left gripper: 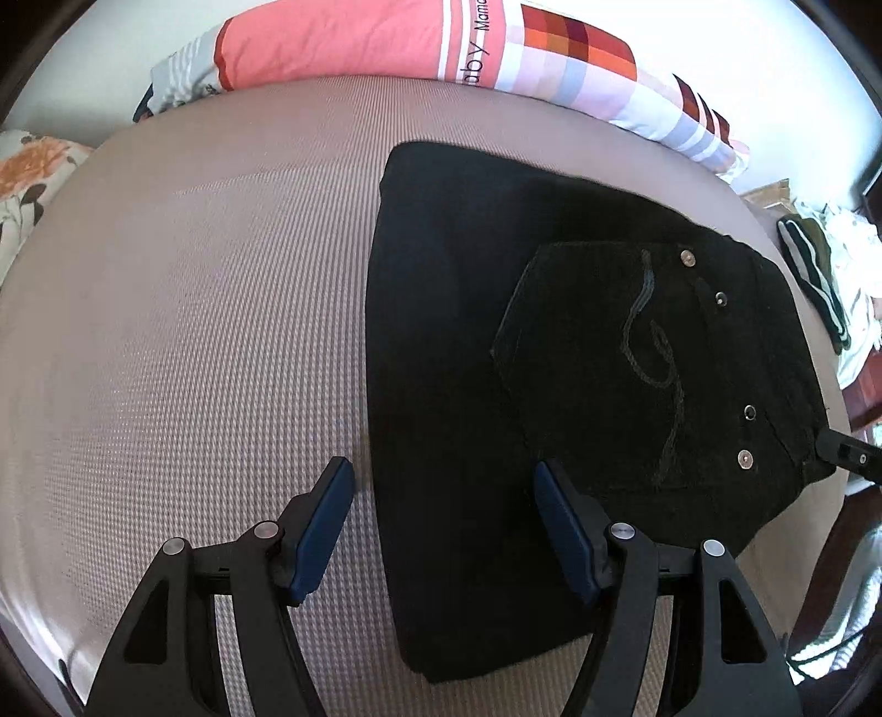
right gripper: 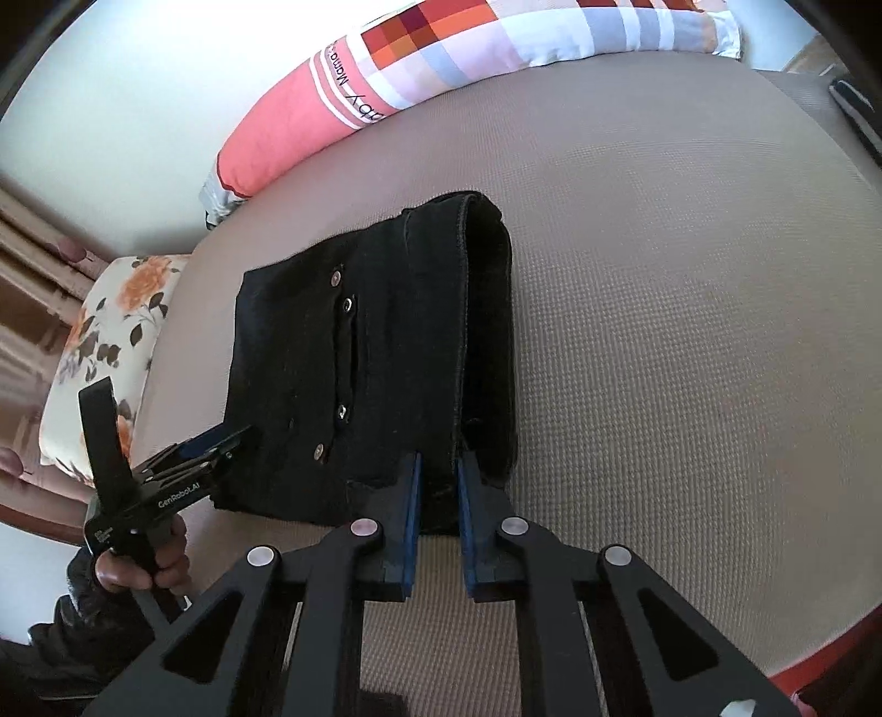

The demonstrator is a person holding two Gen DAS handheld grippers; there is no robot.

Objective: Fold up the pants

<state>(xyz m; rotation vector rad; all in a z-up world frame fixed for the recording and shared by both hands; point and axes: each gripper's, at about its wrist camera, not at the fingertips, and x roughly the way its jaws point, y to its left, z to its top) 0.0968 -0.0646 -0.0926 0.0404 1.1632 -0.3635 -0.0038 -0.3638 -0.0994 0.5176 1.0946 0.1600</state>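
Note:
Black jeans (left gripper: 551, 358) lie folded into a compact block on the beige bed, back pocket with stitched swirl and metal rivets facing up. They also show in the right wrist view (right gripper: 342, 353), with stacked layers at their right edge. My left gripper (left gripper: 444, 485) is open, its fingers straddling the near left edge of the jeans just above them; it appears in the right wrist view (right gripper: 220, 441) at the jeans' left corner. My right gripper (right gripper: 439, 474) is shut on the jeans' waistband edge at the near side; its tip shows in the left wrist view (left gripper: 843, 449).
The beige textured mattress (left gripper: 193, 331) spreads left of the jeans. A long pink and checked pillow (left gripper: 441, 44) lies along the far edge. A floral pillow (right gripper: 105, 353) sits at one end. A pile of clothes (left gripper: 832, 276) lies beyond the bed's right side.

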